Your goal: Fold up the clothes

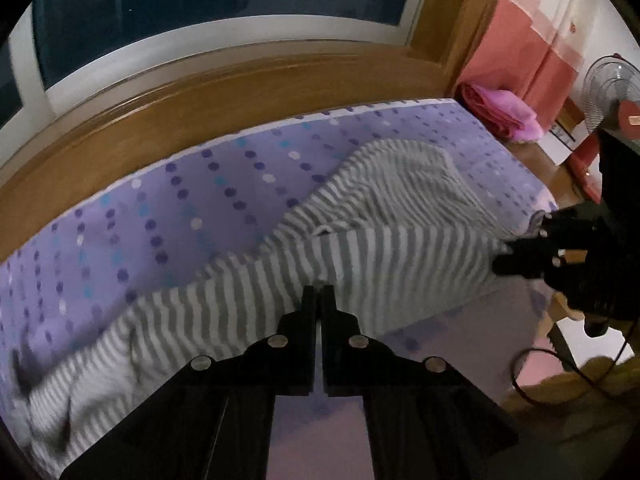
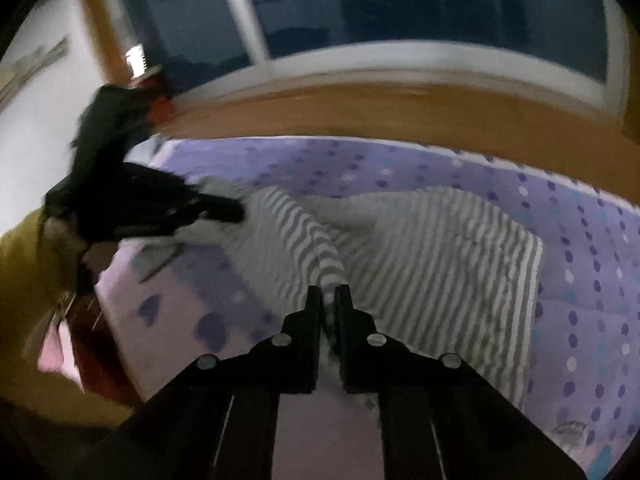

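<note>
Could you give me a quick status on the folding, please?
Left claw shut on striped garment. Right claw shut on same. Garment half-lifted off purple bedsheet. Nothing blocking.

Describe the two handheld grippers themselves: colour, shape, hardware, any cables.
The left gripper and right gripper look alike: matte black, flat angular plates tapering into two narrow parallel jaws, each side fastened by round silver bolts. In the left wrist view, a thin black cable loops down beside the right gripper's bulky black body.
</note>
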`<state>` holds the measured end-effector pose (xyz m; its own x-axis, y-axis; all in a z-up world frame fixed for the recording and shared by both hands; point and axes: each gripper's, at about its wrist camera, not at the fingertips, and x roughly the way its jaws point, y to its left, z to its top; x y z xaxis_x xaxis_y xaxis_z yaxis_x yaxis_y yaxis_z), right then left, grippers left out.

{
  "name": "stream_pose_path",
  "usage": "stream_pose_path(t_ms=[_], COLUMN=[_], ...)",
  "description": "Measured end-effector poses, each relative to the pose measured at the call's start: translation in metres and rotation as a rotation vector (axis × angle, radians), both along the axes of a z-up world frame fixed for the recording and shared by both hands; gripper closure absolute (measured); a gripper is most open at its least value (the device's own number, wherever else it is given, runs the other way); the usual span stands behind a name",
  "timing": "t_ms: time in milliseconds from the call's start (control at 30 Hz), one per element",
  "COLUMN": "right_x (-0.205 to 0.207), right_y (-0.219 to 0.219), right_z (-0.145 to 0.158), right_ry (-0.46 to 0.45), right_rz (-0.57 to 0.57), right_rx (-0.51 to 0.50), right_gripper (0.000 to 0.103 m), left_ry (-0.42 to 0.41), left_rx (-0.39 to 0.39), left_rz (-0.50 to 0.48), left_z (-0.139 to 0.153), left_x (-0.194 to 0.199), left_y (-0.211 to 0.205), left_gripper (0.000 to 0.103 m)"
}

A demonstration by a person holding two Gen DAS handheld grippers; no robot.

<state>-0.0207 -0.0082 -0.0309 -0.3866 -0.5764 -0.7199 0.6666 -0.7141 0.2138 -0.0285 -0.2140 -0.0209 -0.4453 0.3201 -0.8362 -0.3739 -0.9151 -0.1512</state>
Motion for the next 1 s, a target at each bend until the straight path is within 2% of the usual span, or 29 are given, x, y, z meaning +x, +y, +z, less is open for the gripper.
stream_pose_path(t_ms=[100,233,367,467,533,667,733,800,867,1000], right_x=[0.034,0.075,0.09,0.089,0.087,0.079,0.075,0.071,0.067,0.058], right_y=[-0.005,-0.013,-0.014,-0.014,-0.012,0.01,0.021,0.033,0.045,0.069], right_z=[0.002,-0.014,-0.038,-0.044,-0.041,-0.031,-0.026,-0.021,-0.016,-0.006], right_ry=[-0.001,-0.043,-0.15,-0.18,-0.168,-0.148,-0.138,-0.129,-0.119,-0.098], right_rz=[0.096,0.187,0.19,0.165,0.123,-0.037,-0.12,-0.203,-0.287,-0.453], right_rx=[0.028,0.081,0.074,0.075,0.09,0.053,0.031,0.008,-0.015,-0.061], right_gripper=[0.099,0.099,0.099,0.099,0.098,0.094,0.082,0.052,0.047,0.047], left_ry=[0.012,0.039,0.069,0.098,0.096,0.07,0.047,0.034,0.026,0.038], left_rx=[0.019,0.075,0.118,0.116,0.1,0.085,0.082,0.073,0.063,0.017], left_rz=[0.022,0.058,0.053,0.022,0.021,0.024,0.029,0.027,0.029,-0.009], left_z=[0.007,0.019,0.034,0.041,0.04,0.03,0.025,0.021,0.019,0.026], left_x=[0.027,0.058,0.072,0.067,0.062,0.05,0.045,0.041,0.035,0.011], left_y=[-0.002,-0.008,-0.006,0.004,0.012,0.02,0.021,0.019,0.016,0.013], left_gripper=[0.102,0.102,0.1,0.088,0.078,0.074,0.074,0.074,0.073,0.073])
